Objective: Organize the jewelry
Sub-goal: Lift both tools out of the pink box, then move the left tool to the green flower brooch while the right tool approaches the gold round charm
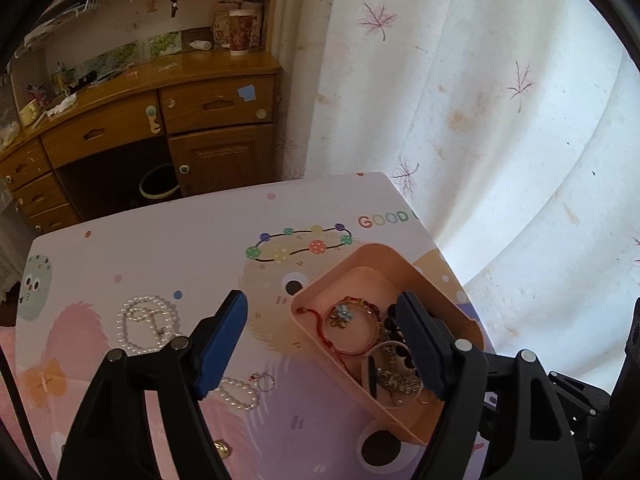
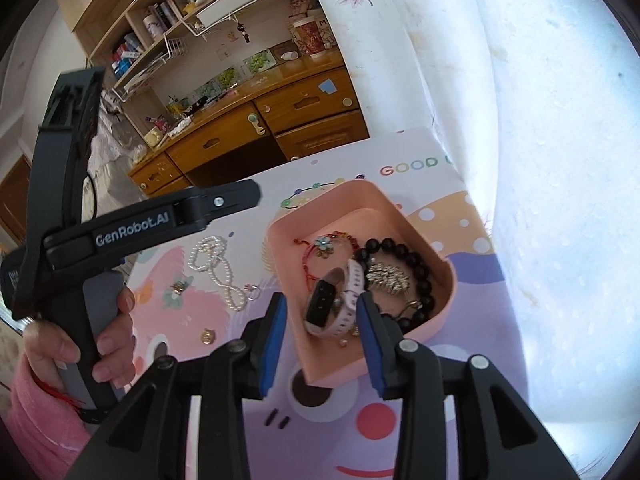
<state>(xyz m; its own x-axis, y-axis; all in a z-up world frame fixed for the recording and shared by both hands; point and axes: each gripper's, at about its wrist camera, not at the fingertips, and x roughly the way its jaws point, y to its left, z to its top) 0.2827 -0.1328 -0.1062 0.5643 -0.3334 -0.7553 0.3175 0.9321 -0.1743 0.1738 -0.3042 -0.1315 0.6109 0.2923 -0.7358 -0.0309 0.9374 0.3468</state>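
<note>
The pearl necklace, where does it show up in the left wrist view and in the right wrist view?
Left wrist: pearl necklace lies lower left on the table, partly behind the left finger.
Right wrist: pearl necklace lies left of centre, fully in view.
Shared landmark: the pink tray, to the necklace's right in both.

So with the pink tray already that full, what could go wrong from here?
1. The pink tray sits near the table's corner by the curtain; a nudge from the right gripper, open above the watch, might push it toward the edge.
2. The pearl necklace lies loose in loops on the table; grabbed by one strand, it may dangle and snag.
3. Pieces in the tray overlap, so the black bead bracelet could tangle with them.
</note>
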